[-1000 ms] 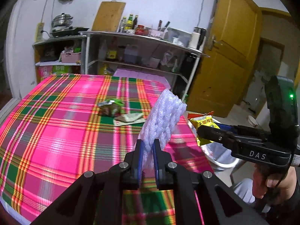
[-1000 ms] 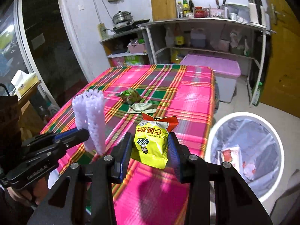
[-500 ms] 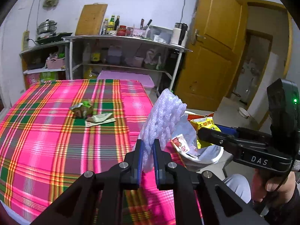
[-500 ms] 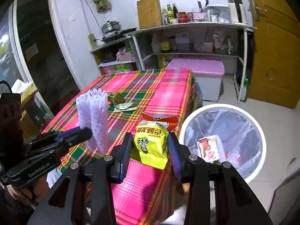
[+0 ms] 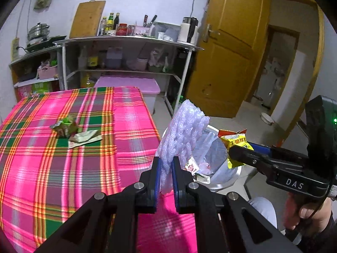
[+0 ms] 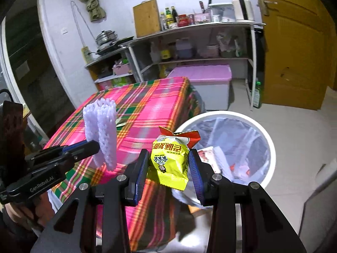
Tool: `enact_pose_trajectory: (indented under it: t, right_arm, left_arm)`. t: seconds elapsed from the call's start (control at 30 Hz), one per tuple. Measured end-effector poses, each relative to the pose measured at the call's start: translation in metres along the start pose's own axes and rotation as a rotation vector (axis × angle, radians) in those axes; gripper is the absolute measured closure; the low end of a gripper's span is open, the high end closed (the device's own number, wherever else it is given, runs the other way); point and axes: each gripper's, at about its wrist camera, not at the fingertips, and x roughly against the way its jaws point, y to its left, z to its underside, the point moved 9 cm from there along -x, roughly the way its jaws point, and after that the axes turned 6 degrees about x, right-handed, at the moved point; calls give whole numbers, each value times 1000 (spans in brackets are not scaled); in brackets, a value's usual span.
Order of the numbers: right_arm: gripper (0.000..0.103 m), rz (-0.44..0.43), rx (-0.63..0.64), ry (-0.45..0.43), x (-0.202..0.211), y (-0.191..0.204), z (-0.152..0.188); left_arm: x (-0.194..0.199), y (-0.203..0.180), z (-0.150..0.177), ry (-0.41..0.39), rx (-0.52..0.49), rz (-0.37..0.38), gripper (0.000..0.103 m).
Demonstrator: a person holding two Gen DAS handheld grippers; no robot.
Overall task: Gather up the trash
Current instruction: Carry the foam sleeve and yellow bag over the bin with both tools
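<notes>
My left gripper (image 5: 166,166) is shut on a white foam net sleeve (image 5: 183,130) and holds it upright at the table's right edge, next to the bin; it also shows in the right wrist view (image 6: 101,132). My right gripper (image 6: 169,164) is shut on a yellow snack packet (image 6: 170,160), held just left of the white trash bin (image 6: 267,145). The packet also shows in the left wrist view (image 5: 237,142), above the bin (image 5: 212,181). The bin has a clear liner and some wrappers inside. A crumpled green wrapper (image 5: 66,126) and a flat wrapper (image 5: 85,139) lie on the plaid table (image 5: 42,168).
Metal shelves (image 5: 126,42) with bottles, jars and a kettle stand against the far wall. A pink-lidded storage box (image 6: 202,84) sits behind the table. A yellow door (image 5: 229,52) is at the right. Pale tiled floor surrounds the bin.
Both grippers have moved right with their loads, off the table toward the bin. The bin is now nearer and larger in both views.
</notes>
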Motion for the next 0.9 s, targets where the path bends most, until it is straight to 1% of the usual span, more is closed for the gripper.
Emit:
enact_pose_trajectory:
  t: [0.23, 0.43, 0.9]
  right_arm:
    - [63, 41, -44, 12, -2, -29, 6]
    - [63, 68, -80, 30, -8, -55, 14]
    - [63, 88, -149, 117, -41, -98, 38]
  left_arm:
    - [-20, -23, -3, 24, -31, 31, 93]
    - [-47, -36, -5, 57, -52, 51, 93]
    - [-116, -60, 4, 164, -84, 79, 93]
